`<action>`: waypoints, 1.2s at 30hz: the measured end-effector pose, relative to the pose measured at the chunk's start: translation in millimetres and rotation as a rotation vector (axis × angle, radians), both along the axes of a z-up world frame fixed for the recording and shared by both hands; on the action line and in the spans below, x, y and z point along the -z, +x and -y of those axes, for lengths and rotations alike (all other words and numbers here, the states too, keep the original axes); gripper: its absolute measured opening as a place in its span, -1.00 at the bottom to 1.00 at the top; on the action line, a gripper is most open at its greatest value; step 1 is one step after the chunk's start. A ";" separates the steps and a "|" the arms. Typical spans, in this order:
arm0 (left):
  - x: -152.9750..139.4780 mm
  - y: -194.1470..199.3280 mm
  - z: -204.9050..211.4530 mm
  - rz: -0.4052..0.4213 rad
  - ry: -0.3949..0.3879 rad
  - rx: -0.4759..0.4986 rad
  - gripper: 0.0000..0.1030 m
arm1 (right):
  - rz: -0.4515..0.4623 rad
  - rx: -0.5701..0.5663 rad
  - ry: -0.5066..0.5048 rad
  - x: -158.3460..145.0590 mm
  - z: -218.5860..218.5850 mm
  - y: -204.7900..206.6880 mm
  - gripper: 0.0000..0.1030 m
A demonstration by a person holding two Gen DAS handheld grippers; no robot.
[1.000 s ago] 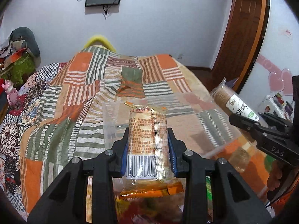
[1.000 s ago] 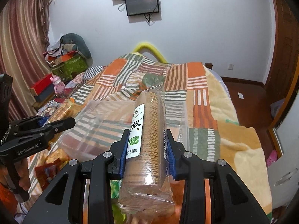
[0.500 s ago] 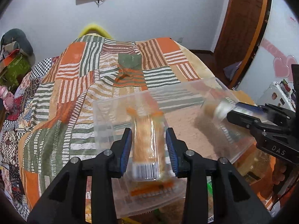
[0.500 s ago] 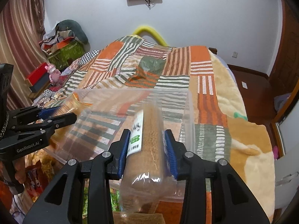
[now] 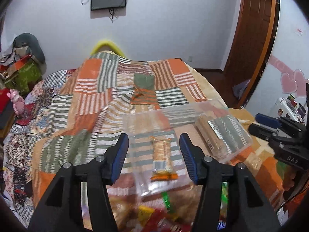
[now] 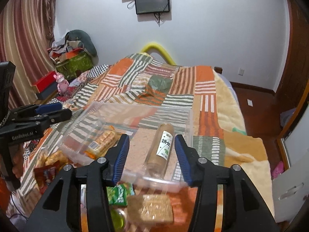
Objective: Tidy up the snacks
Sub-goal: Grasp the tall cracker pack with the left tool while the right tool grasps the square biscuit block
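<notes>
Letting go at the same time, both grippers have just dropped their snacks into the clear rectangular plastic bin (image 6: pixel 135 114) that sits on the orange, green and white striped patchwork bedspread (image 5: pixel 92 89). A second ago each packet was pinched tight between blue pads; now both lie loose on the bin's floor.

The left gripper (image 5: pixel 154 152) has its jaws opening, roughly half spread, with nothing pressed between them. The small orange-ended cracker packet with a barcode (image 5: pixel 161 158) lies below and beyond the gap, flat in the bin. The right gripper (image 6: pixel 151 154) is opening too, a little less wide, and its pads stand clear of the long brown biscuit roll with a white and green label (image 6: pixel 161 148), which rests lengthwise toward the bin's right side.

So two snacks look sorted, side by side but apart. More remain outside the bin on the near edge of the bed: a green crinkled snack packet (image 6: pixel 119 193), a flat tan cracker pack in clear wrap (image 6: pixel 152 208) and a red wrapper (image 6: pixel 46 174). Those would be my guess for the next pickups.
</notes>
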State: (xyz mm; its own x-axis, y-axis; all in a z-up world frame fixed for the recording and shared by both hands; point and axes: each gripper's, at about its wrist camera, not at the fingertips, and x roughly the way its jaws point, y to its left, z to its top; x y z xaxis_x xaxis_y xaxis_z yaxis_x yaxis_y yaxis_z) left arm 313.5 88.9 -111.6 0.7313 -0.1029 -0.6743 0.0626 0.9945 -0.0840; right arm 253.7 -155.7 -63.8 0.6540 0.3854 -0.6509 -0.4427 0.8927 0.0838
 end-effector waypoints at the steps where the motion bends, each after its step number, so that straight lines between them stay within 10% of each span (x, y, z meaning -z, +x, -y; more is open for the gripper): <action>1: -2.4 -6.9 -5.0 0.003 0.004 -0.006 0.08 | 0.006 0.000 0.002 -2.5 0.9 -4.3 -0.04; 36: 132.9 -119.4 -106.4 -0.304 -0.063 -0.168 0.17 | -0.168 0.072 -0.036 69.9 15.8 -45.8 0.24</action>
